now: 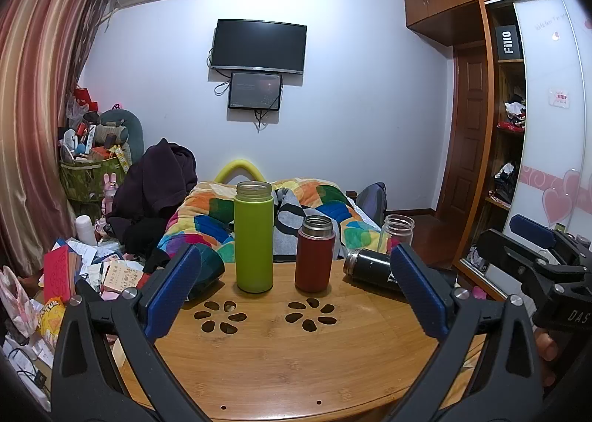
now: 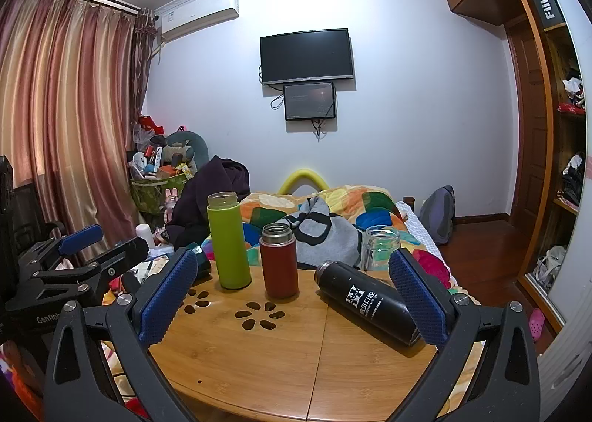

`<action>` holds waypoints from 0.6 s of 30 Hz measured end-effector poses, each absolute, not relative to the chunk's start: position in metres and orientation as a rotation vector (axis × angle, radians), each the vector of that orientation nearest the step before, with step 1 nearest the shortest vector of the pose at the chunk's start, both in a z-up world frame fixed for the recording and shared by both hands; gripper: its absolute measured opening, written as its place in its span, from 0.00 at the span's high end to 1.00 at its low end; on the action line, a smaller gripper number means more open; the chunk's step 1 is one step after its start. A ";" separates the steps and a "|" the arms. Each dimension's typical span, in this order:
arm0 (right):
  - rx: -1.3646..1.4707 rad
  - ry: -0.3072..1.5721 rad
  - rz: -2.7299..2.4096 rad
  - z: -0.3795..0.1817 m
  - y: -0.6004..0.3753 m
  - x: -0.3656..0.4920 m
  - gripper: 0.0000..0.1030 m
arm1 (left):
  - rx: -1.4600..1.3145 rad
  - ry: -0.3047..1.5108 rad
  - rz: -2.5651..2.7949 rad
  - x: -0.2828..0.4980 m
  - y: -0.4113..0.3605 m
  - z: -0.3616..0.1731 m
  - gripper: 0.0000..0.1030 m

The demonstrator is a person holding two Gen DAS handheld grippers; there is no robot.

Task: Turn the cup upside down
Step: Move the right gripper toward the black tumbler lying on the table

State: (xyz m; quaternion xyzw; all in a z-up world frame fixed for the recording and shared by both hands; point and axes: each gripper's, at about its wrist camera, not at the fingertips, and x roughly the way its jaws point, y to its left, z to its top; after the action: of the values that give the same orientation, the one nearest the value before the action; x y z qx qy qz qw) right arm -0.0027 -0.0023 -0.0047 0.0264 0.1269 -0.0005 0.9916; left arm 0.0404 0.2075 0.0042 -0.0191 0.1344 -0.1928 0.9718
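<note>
A tall green cup (image 1: 254, 237) (image 2: 228, 241) and a shorter red cup (image 1: 314, 254) (image 2: 278, 261) stand upright, mouths up, on the round wooden table (image 1: 281, 355) (image 2: 296, 359). A black cup (image 1: 370, 268) (image 2: 364, 301) lies on its side at the right. A clear glass jar (image 1: 397, 233) (image 2: 380, 250) stands behind it. A dark teal cup (image 1: 207, 268) (image 2: 199, 263) lies at the left edge. My left gripper (image 1: 296, 303) is open and empty, short of the cups. My right gripper (image 2: 292, 296) is open and empty, its right finger beside the black cup.
A bed with a colourful quilt (image 1: 325, 203) lies behind the table. Clutter and boxes (image 1: 92, 274) fill the left side. A wardrobe (image 1: 507, 126) stands at the right. The right gripper also shows in the left wrist view (image 1: 536, 259).
</note>
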 end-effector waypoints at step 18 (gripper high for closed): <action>0.050 0.254 0.009 0.000 0.010 -0.005 0.00 | -0.041 0.271 -0.389 0.041 0.208 0.004 0.00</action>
State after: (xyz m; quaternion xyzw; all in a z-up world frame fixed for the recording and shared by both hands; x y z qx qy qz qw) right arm -0.0048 0.0097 -0.0001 0.0251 0.1268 0.0045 0.9916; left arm 0.0405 0.2080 0.0036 -0.0202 0.1344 -0.1926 0.9718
